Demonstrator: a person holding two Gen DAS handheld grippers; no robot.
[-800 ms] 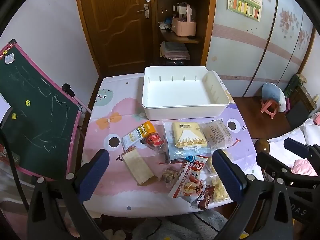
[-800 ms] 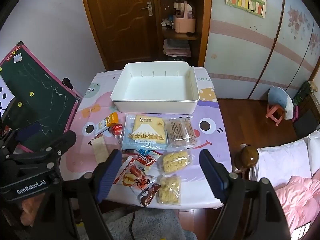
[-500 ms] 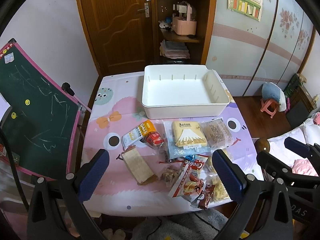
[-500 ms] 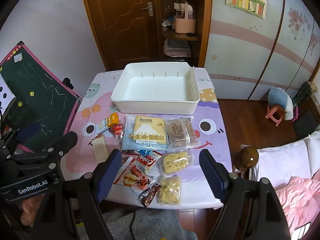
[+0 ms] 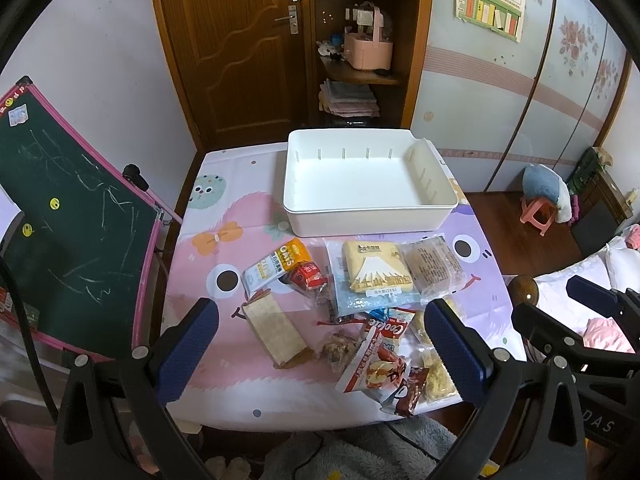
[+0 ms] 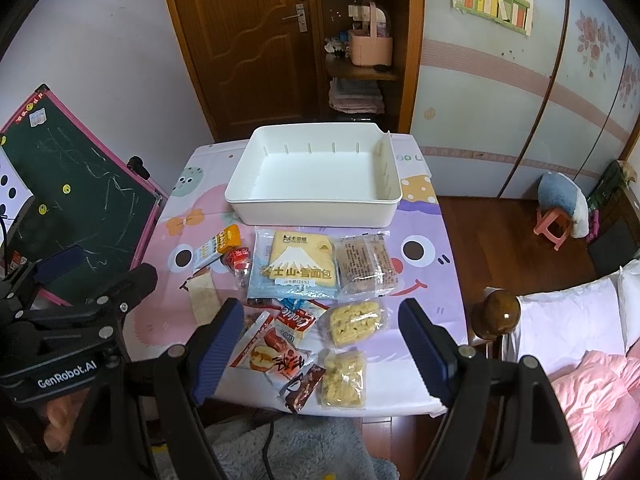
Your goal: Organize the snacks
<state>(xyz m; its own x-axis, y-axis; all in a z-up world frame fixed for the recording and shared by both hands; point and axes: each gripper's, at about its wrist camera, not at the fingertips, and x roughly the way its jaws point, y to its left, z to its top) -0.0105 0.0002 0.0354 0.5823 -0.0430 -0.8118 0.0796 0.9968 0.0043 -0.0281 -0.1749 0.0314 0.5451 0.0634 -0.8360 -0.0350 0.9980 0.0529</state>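
An empty white bin (image 5: 434,216) (image 6: 316,212) stands at the far side of the table. Several snack packs lie in front of it: a yellow Mount Fuji bread pack (image 5: 376,270) (image 6: 300,262), a brown cake pack (image 5: 434,266) (image 6: 366,262), an orange OATS bar (image 5: 278,266) (image 6: 218,246), a beige wafer pack (image 5: 276,330), a red Coolie pack (image 5: 380,350) (image 6: 280,340), and yellow crisp packs (image 6: 354,322). My left gripper (image 5: 320,350) and right gripper (image 6: 322,348) are both open and empty, held above the table's near edge.
A green chalkboard (image 5: 60,216) leans at the table's left. A wooden door and a shelf (image 5: 352,60) stand behind. A bed (image 6: 580,340) and a wooden post (image 6: 500,314) are at the right. A pink stool (image 5: 538,214) stands on the floor.
Both views have shifted very slightly; the table and snacks sit a touch higher in frame. Nothing was taken hold of or moved.
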